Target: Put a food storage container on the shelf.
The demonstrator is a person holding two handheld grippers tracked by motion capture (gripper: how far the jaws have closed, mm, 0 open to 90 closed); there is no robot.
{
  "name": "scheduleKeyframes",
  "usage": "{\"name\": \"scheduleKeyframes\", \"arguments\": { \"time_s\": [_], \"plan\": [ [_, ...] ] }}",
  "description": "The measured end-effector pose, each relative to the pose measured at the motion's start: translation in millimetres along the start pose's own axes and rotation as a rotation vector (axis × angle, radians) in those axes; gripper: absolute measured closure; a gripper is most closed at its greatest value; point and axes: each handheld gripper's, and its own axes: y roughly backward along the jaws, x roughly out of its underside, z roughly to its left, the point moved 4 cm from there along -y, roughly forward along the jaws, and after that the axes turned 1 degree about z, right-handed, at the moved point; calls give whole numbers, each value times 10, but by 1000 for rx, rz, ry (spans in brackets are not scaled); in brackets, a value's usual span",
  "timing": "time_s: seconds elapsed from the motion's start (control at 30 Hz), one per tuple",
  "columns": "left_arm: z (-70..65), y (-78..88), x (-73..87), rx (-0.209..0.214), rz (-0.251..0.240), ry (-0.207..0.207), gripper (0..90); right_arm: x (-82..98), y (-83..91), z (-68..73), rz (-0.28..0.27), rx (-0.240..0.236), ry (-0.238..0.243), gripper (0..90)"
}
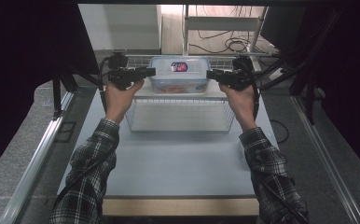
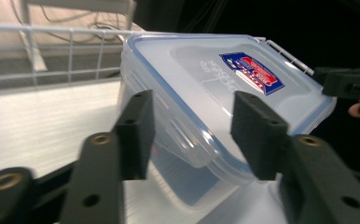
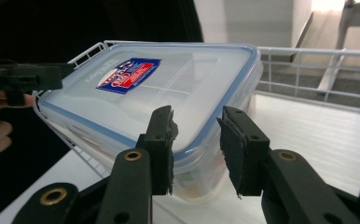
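Observation:
A clear plastic food box [image 1: 180, 74] with a blue-sealed lid and a red and blue label rests on the white top of a wire rack [image 1: 136, 116] at the table's far side. Something orange shows through its wall. My left gripper [image 1: 152, 71] points at the box's left end, and my right gripper [image 1: 209, 73] at its right end. In the left gripper view the jaws [image 2: 197, 130] stand apart just in front of the lid's end flap [image 2: 192, 140]. In the right gripper view the jaws [image 3: 197, 149] frame the lid's rim [image 3: 194, 140] with a narrower gap. Neither pair pinches anything.
The rack's wire rail [image 2: 52, 74] runs behind the box. The pale table top [image 1: 178, 158] lies bare between rack and wooden front edge. Dark curtains hang at both sides, metal rails [image 1: 38, 158] flank the table, and cables [image 1: 234, 44] lie on the floor behind.

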Motion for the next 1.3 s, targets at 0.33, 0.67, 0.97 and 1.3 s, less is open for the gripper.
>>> {"name": "scheduleKeyframes", "arguments": {
  "time_s": [0.33,0.67,0.97,1.3],
  "plan": [
    [-190,192,138,22,-10,-60,696,72,229,81,-45,-8,85,777],
    [-310,286,416,51,6,-131,773,325,304,204,-30,-34,168,869],
    [-381,347,687,116,22,-136,669,548,370,240,-26,-77,171,817],
    [-518,366,977,152,97,-195,398,848,411,318,16,-110,198,601]
  ]
}}
